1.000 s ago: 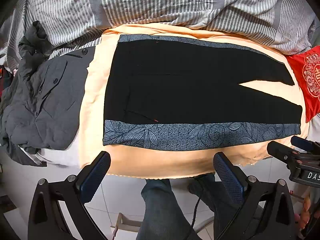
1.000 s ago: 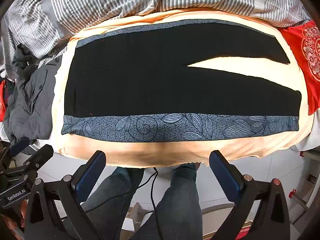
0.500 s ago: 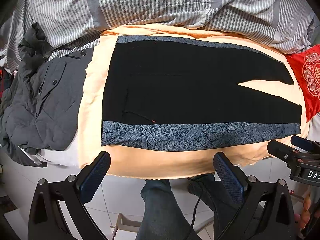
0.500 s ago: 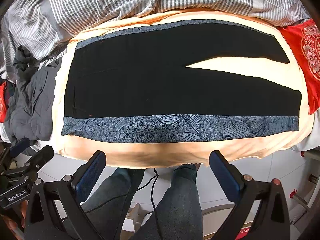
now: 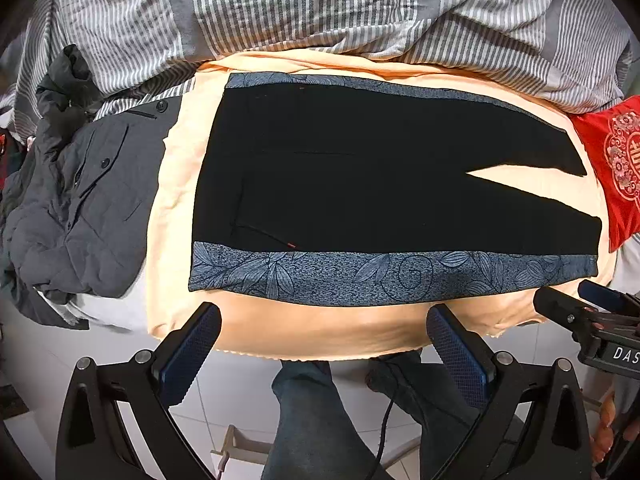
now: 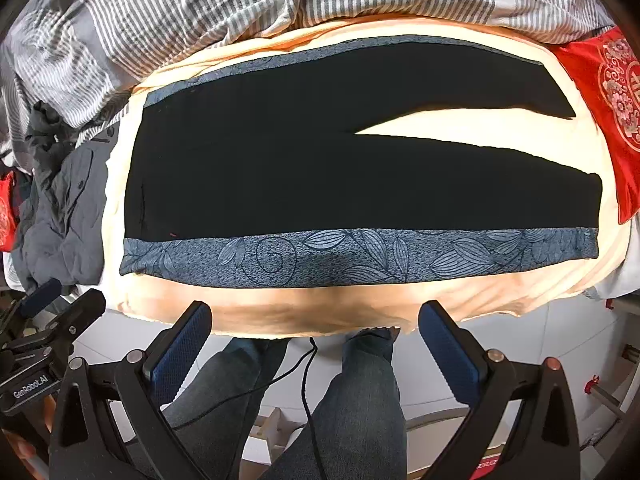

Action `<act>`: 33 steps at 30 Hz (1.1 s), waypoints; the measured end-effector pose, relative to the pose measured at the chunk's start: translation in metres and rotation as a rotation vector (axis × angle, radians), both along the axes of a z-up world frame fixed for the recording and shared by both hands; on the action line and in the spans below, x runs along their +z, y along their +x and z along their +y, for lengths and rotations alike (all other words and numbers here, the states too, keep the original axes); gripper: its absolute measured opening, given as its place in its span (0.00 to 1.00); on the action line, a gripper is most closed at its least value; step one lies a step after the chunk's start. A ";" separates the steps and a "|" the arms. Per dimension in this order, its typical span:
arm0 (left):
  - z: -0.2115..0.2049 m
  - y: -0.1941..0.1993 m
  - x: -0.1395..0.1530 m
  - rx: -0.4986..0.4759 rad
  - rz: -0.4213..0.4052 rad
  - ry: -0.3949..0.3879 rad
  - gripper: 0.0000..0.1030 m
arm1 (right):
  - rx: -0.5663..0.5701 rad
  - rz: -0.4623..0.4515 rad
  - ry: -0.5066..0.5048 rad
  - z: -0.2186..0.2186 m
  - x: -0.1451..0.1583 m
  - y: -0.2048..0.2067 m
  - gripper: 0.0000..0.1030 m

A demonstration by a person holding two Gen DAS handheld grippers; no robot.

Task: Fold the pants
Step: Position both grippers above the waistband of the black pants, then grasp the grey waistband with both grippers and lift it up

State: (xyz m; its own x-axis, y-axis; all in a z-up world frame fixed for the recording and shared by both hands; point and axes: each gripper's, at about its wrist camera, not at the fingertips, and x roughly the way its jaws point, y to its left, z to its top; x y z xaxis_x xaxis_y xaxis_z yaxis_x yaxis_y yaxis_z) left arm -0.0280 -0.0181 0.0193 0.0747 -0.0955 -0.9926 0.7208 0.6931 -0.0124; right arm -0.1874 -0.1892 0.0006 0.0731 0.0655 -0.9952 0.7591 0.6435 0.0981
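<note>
Black pants point(image 5: 360, 184) with grey-blue leaf-patterned side bands lie flat on a peach sheet, waist at the left, legs splayed apart to the right; they also show in the right wrist view point(image 6: 320, 160). My left gripper point(image 5: 324, 320) is open and empty, held off the bed's near edge below the patterned band point(image 5: 380, 276). My right gripper point(image 6: 316, 320) is open and empty, also off the near edge, below the band point(image 6: 360, 256). Each gripper shows at the edge of the other's view.
A grey jacket point(image 5: 80, 200) is heaped at the left of the bed. A striped duvet point(image 5: 320, 8) is bunched along the far side. A red embroidered cushion point(image 5: 612, 160) lies at the right. The person's legs and a cable point(image 6: 308, 380) are below.
Both grippers have drifted slightly; the pants sit a little lower and further left in the views. The pants have not moved on the bed.
</note>
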 end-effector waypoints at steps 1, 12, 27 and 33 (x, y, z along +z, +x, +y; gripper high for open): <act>-0.001 -0.001 0.000 0.000 -0.005 0.001 1.00 | -0.001 -0.003 -0.010 -0.002 0.001 -0.001 1.00; -0.013 -0.021 0.008 0.034 -0.042 -0.007 1.00 | 0.026 -0.043 -0.034 -0.021 0.008 -0.018 1.00; 0.016 0.001 -0.026 0.246 0.026 0.013 1.00 | 0.016 -0.165 0.098 -0.037 -0.007 -0.045 1.00; 0.040 0.033 -0.093 0.286 0.109 -0.012 1.00 | -0.144 -0.307 0.353 -0.012 -0.088 -0.034 1.00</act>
State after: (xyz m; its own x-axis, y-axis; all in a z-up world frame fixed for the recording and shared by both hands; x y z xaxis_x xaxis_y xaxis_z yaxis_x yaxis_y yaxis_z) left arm 0.0048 0.0219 -0.0735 -0.0063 -0.0972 -0.9952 0.4900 0.8673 -0.0878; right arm -0.2212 -0.2017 -0.0873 0.3932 0.3626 -0.8449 0.7396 0.4212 0.5249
